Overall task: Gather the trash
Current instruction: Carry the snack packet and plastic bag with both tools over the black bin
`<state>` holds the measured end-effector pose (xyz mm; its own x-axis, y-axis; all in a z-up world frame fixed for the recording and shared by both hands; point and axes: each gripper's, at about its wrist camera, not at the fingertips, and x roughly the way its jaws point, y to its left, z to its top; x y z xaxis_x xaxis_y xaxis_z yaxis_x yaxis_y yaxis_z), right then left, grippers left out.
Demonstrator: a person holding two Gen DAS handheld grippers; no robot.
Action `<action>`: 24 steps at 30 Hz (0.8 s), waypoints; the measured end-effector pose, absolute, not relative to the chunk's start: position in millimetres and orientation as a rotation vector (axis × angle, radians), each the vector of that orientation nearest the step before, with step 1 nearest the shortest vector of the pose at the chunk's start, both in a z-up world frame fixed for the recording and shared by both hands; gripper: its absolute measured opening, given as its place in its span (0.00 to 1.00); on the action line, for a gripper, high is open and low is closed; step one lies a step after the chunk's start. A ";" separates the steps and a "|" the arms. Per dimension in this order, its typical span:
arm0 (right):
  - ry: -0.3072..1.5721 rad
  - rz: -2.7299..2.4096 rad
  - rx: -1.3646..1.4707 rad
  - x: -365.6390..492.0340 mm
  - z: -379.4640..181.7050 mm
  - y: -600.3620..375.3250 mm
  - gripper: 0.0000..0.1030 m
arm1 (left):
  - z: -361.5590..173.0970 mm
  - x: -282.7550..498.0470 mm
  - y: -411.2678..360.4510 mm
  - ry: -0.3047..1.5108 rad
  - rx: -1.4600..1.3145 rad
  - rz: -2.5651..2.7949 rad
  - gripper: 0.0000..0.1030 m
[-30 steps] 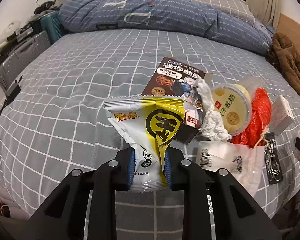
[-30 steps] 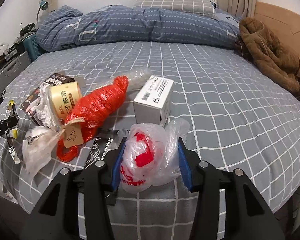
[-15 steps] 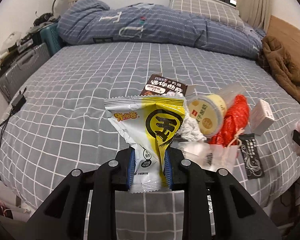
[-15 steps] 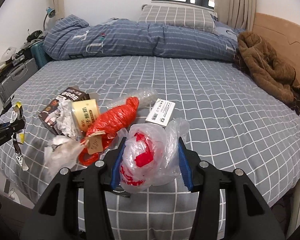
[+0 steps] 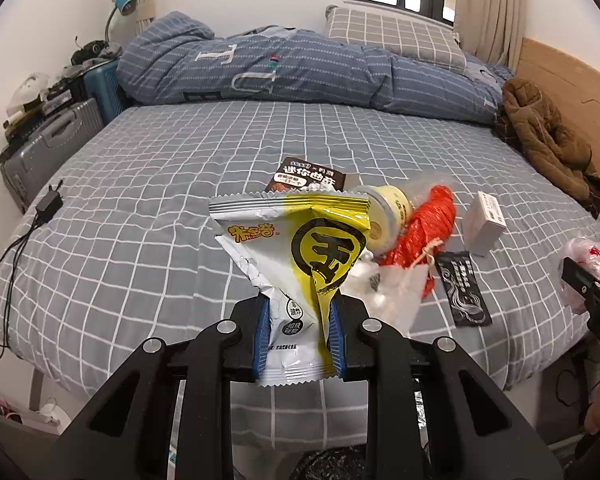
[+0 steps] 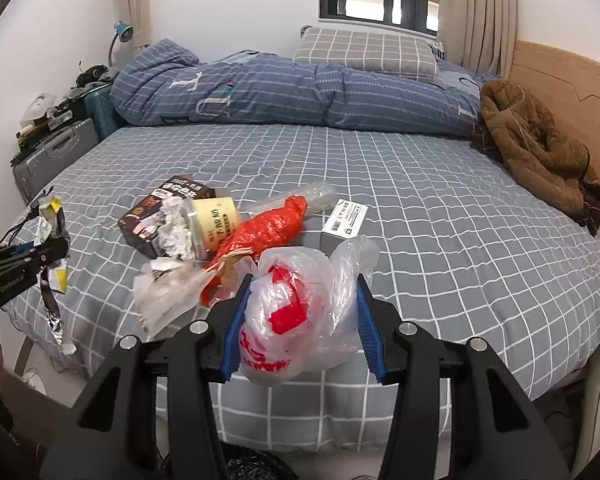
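Observation:
My left gripper (image 5: 299, 334) is shut on a yellow and silver snack wrapper (image 5: 296, 268), held up off the bed; it also shows at the left edge of the right wrist view as the left gripper (image 6: 40, 256). My right gripper (image 6: 300, 328) is shut on a crumpled clear plastic bag with red print (image 6: 300, 316), also lifted. On the grey checked bed (image 6: 420, 220) lie a dark snack box (image 6: 160, 208), a yellow cup (image 6: 216, 220), a red plastic bag (image 6: 268, 228), a white box (image 6: 346, 220), a clear bag (image 6: 168, 292) and a black tag (image 5: 464, 288).
A blue quilt (image 5: 300, 72) and pillow (image 5: 392, 36) lie at the far side, a brown coat (image 5: 544, 140) at the right by the wooden headboard. A charger with cable (image 5: 46, 208) rests near the left edge. Suitcases (image 5: 48, 148) stand beside the bed. A black bag (image 6: 240, 468) shows below.
Both grippers have pulled back and risen from the bed with their trash still held. The pile on the bed looks smaller and farther away, and more of the room shows.

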<state>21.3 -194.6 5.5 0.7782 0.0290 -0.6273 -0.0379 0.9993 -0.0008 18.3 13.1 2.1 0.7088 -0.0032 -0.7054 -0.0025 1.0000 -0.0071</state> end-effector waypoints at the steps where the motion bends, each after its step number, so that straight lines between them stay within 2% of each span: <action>1: 0.678 0.039 -0.010 17.5 6.2 -193.8 0.45 | 1.2 15.1 13.5 0.785 -0.009 0.000 0.23; 24: 0.739 0.086 0.019 -58.2 -12.5 -161.0 0.45 | -32.1 -78.4 5.0 0.869 -0.058 -0.025 0.23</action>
<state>-58.2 -161.0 -12.5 0.7358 0.0850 -0.6718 -0.0719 0.9963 0.0473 -78.4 5.0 -32.1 0.6457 -0.0460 -0.7622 -0.0017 0.9981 -0.0616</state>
